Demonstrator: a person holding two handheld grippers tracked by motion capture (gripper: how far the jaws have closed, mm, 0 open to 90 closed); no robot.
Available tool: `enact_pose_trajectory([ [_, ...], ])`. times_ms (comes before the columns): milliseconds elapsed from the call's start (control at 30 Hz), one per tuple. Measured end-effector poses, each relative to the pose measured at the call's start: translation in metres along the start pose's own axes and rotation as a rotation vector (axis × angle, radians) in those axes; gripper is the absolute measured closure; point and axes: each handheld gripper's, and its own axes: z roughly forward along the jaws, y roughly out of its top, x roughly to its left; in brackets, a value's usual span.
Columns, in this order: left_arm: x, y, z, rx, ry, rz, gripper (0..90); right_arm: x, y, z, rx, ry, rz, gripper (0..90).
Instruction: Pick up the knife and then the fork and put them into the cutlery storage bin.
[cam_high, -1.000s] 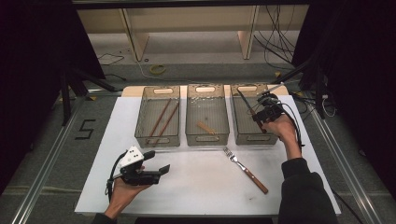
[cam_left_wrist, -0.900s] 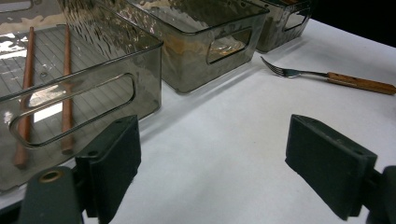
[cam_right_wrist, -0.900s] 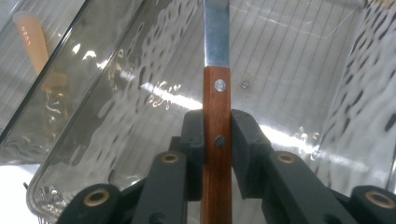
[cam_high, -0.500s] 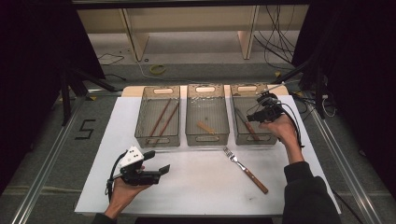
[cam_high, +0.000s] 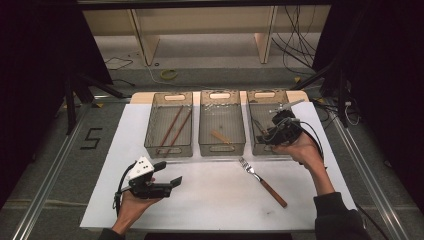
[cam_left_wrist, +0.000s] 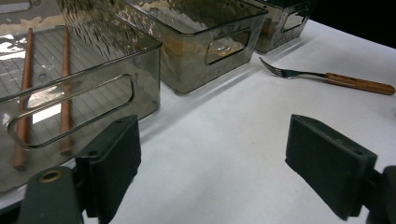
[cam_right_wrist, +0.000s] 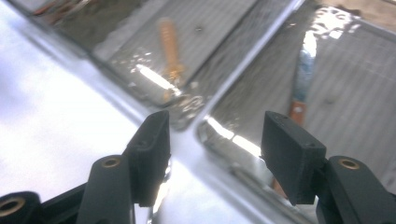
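Drawn back from deep over the right bin (cam_high: 267, 107) toward its near edge, right gripper (cam_high: 279, 131) with jaws just spread apart and nothing between them. Left behind on that bin's floor: a utensil with a metal blade and brown handle (cam_right_wrist: 301, 81), likely a knife, lying clear of the pads. Reads as a drop-off completed, one piece of cutlery sorted. Middle bin (cam_high: 221, 122) with a short wooden piece (cam_high: 220, 136); left bin (cam_high: 170, 124) with two chopsticks (cam_high: 176, 125) lying side by side. Still out on the white table sheet (cam_high: 210, 200): the fork (cam_high: 262, 181) with wooden handle, just in front of the middle and right bins, probably next to be picked up. Left gripper (cam_high: 165, 181) unmoved near the front edge, jaws released and empty, pointing toward the fork.
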Motion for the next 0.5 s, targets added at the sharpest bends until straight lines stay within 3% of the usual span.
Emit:
enact_pose_trajectory([
  [200, 0.0, 0.0, 0.0, 0.001, -0.001, -0.001, 17.4, 0.019, -0.013, -0.001, 0.011, 0.032, -0.056, 41.8],
  [500, 0.0, 0.0, 0.0, 0.002, -0.003, -0.001, 17.4, 0.034, -0.032, 0.005, 0.048, 0.067, -0.087, 40.9],
])
